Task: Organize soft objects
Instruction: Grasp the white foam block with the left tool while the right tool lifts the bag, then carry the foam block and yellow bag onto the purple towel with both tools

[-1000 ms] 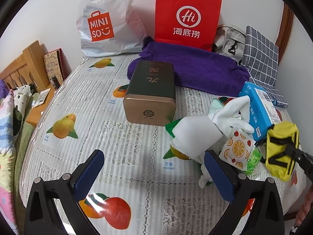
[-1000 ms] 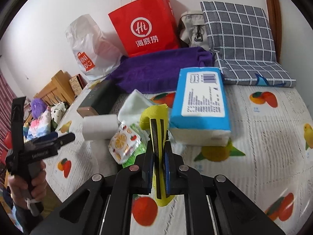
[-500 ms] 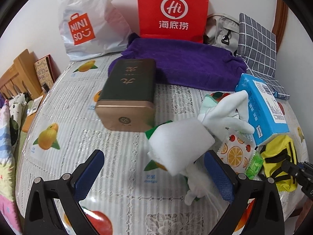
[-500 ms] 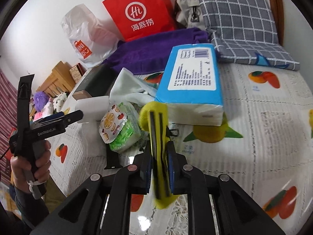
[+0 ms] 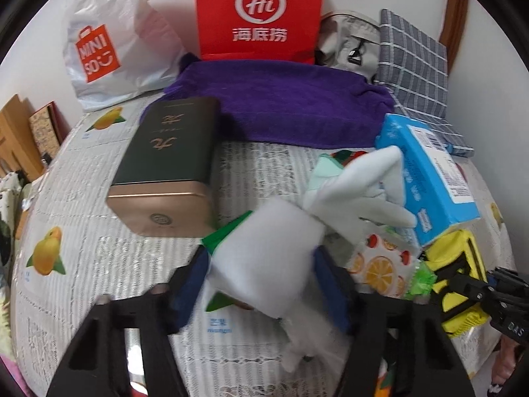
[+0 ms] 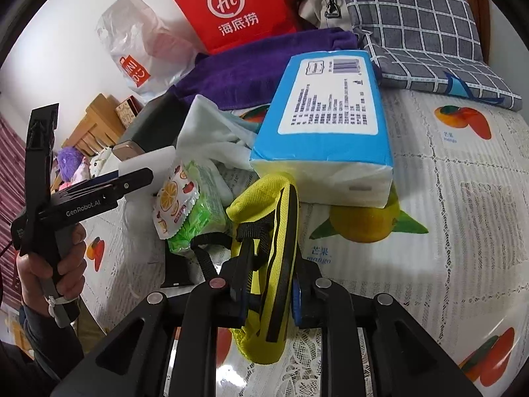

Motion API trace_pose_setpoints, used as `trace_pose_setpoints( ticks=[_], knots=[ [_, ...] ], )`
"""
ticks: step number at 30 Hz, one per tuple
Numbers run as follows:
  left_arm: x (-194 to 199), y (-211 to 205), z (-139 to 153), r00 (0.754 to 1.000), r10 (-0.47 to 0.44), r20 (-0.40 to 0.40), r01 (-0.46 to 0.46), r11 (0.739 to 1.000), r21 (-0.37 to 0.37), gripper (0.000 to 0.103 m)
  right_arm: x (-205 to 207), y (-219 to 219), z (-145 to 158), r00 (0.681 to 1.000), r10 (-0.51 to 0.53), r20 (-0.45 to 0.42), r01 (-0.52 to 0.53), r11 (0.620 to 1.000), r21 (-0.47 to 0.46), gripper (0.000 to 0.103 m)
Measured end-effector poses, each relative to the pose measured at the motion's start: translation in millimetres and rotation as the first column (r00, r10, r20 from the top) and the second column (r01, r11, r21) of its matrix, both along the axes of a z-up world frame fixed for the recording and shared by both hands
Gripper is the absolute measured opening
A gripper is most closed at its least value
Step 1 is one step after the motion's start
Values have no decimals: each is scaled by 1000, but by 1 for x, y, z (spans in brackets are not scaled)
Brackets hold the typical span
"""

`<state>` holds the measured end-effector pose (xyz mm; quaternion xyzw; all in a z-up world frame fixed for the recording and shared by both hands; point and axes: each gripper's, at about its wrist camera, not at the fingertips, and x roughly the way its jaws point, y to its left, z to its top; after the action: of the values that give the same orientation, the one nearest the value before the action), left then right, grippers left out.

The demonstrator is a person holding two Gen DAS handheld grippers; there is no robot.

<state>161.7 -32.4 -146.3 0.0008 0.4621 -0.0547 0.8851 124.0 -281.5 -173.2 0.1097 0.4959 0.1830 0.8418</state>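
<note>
Left gripper (image 5: 261, 284) closing around white roll (image 5: 264, 264) at centre frame, wide open before; right gripper (image 6: 269, 292) clamped on yellow pouch (image 6: 271, 264).

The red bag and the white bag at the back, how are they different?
The red bag is stiff paper and stands straight with flat sides; the white bag is crinkly plastic and slumps. The red bag has a white round logo; the white bag has an orange square one. Both stand against the wall behind the purple towel.
</note>
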Motion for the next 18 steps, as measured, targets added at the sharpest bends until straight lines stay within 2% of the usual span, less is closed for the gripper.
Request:
trace_pose_setpoints(
  ticks=[4,18],
  knots=[
    [-3,-3,1,1000,-8,16,8,1000,23,55,-3,-2,5,1000,-8,13,8,1000,12,12],
    [-29,23,30,996,62,61,-61,998,-12,54,-18,-14,38,994,-87,73,86,996,12,10]
  ],
)
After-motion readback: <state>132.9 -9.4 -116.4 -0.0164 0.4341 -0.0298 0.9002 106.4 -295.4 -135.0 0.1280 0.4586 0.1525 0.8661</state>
